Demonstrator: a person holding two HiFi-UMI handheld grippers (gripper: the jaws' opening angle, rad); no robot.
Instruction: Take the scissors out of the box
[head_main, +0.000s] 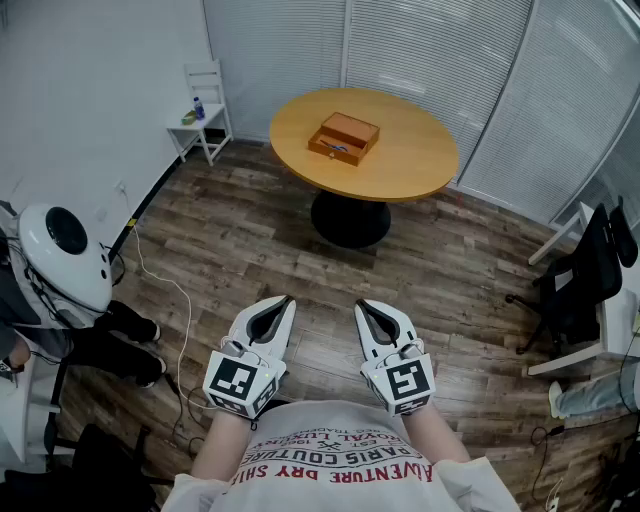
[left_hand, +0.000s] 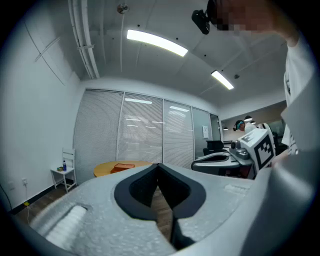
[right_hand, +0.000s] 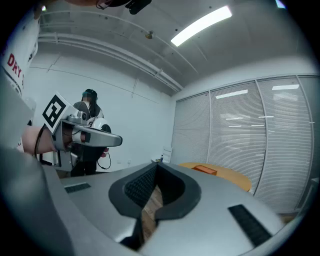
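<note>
**Both hand-held grippers closed, well short of the box**

At the left, the left hand-held gripper (head_main: 285, 300) was held level near the person's chest, its jaws pressed together on nothing. Just beside it, the right hand-held gripper (head_main: 362, 304) was likewise closed and empty. Well ahead, the wooden box (head_main: 350, 128) sat on the round worktop (head_main: 420, 150), with the scissors (head_main: 338, 149) a small bluish shape in its open front tray.

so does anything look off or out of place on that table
Nothing stands out. The box sits flat near the middle of the round table, its drawer looks slid partly open, and nothing is spilled or tipped.
</note>
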